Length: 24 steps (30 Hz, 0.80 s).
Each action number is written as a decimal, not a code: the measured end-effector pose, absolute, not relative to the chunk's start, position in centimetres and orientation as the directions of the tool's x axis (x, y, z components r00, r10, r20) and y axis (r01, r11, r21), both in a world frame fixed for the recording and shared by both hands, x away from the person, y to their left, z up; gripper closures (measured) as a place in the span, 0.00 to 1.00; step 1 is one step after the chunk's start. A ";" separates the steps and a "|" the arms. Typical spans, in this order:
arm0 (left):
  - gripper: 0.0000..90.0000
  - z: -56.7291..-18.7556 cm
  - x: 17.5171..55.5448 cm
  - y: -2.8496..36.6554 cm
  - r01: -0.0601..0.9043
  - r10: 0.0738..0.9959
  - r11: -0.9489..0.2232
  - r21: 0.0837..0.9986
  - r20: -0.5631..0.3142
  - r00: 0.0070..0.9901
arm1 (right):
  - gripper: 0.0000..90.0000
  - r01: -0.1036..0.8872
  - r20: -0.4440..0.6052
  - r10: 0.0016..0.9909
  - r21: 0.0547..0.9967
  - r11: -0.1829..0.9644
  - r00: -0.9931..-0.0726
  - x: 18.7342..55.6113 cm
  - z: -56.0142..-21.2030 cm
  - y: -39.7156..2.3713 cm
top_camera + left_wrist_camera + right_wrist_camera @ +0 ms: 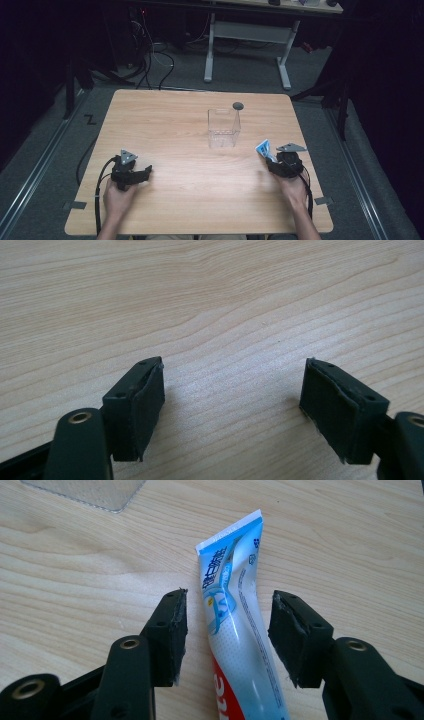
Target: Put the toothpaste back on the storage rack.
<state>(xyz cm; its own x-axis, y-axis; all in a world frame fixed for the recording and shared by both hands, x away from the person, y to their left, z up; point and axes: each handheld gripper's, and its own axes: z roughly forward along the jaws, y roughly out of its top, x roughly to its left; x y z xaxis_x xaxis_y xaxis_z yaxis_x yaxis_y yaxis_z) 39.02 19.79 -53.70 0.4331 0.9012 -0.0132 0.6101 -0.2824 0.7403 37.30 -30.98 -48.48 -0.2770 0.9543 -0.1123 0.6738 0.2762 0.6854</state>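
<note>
Both grippers rest low over the wooden table (190,150), one in each of the person's hands. Seen from the high view, the left gripper (145,172) sits near the front left part of the tabletop, its jaws pointing toward the middle. In the left gripper view (232,405) its jaws stand wide apart with nothing but bare wood grain between them, so it is released.

At the front right of the table, the right gripper (267,161) has a toothpaste tube (263,148) at its jaws. The right gripper view (227,635) looks along the tube (237,630): it lies between the two black jaws, its flat crimped end pointing away from the camera, white and blue with a red patch at the near end. A gap shows on each side between the pads and the tube, so the jaws are spread and not pressing on it.

A clear plastic box (224,128) stands upright a little beyond the middle of the table, apart from the tube. A small dark round disc (238,105) lies just behind it.
</note>
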 end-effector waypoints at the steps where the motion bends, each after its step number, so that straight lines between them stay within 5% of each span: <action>1: 0.29 -53.7 39.0 19.8 0.610 0.901 -0.282 0.740 -0.013 0.433 | 0.54 0.678 -0.118 0.953 0.678 0.282 -0.279 37.5 -48.5 -30.9; 24: 0.29 -53.7 39.0 19.8 0.610 0.901 -0.282 0.740 -0.013 0.433 | 0.54 0.752 -0.169 0.944 0.572 0.329 -0.285 40.8 -50.1 -30.2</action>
